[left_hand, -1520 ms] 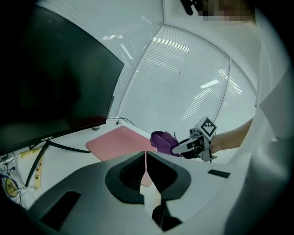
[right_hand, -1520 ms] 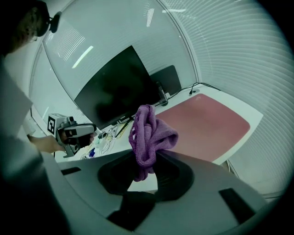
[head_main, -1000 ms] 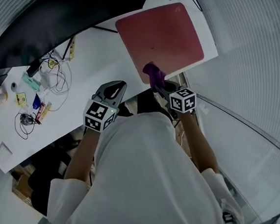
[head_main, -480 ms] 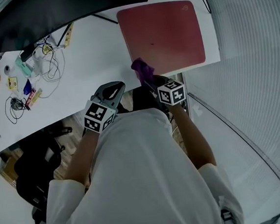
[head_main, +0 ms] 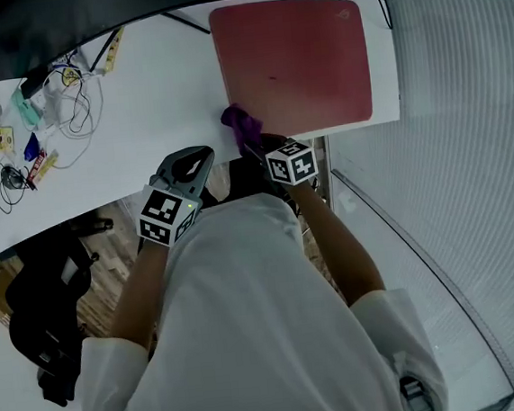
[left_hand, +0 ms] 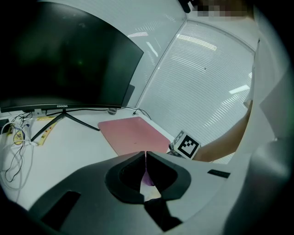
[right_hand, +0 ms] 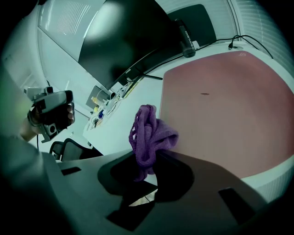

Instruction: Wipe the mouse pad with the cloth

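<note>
Purple cloth point(right_hand: 149, 133) is clamped in the right gripper point(right_hand: 146, 166) by the mouse pad point(head_main: 301, 56) corner — left gripper point(left_hand: 146, 158) is held closed, empty.

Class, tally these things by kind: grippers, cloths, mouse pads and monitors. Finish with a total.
Grippers: 2 (left gripper, right gripper)
Purple cloth: 1
Red mouse pad: 1
Black monitor: 1
Total: 5

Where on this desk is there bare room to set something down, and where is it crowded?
Widest free patch: the desk between the cable clutter at left and the mouse pad, in front of the monitor stand. The pad is bare too, apart from the cloth at its near-left corner. Crowded: that clutter.
</note>
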Demonstrator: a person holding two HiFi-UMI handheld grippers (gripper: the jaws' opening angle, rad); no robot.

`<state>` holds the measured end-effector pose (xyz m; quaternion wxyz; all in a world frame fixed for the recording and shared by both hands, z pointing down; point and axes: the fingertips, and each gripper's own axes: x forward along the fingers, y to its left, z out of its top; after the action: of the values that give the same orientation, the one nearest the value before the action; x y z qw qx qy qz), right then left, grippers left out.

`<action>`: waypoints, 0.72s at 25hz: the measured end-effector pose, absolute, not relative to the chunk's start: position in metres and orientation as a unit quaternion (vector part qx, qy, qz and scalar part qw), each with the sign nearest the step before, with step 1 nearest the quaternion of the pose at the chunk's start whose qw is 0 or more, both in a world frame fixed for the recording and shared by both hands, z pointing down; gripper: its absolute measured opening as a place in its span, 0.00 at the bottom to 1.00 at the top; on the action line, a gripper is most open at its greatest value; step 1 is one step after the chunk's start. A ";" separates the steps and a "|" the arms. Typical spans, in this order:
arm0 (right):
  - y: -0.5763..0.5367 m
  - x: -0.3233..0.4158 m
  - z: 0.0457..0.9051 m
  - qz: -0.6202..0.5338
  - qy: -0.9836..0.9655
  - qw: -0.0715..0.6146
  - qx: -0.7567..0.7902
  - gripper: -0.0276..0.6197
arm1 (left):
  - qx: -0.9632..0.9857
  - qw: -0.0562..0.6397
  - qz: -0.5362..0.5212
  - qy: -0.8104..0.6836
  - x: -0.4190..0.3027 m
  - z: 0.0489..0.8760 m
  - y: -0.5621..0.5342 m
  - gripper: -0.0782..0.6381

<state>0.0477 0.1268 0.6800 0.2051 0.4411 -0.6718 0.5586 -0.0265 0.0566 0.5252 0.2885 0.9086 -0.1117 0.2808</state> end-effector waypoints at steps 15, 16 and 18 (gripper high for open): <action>0.126 0.082 0.704 0.558 -0.659 0.235 0.447 0.20 | 0.902 0.289 0.292 -0.131 -0.009 0.531 0.056 0.14; 0.127 0.085 0.705 0.557 -0.660 0.236 0.446 0.20 | 0.903 0.287 0.292 -0.132 -0.005 0.530 0.056 0.14; 0.128 0.093 0.706 0.555 -0.661 0.238 0.446 0.20 | 0.904 0.286 0.290 -0.133 0.003 0.529 0.057 0.14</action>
<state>0.0935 0.1282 0.7058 0.2379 0.4465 -0.6607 0.5546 0.0030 0.0566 0.5290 0.2857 0.9035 -0.1332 0.2902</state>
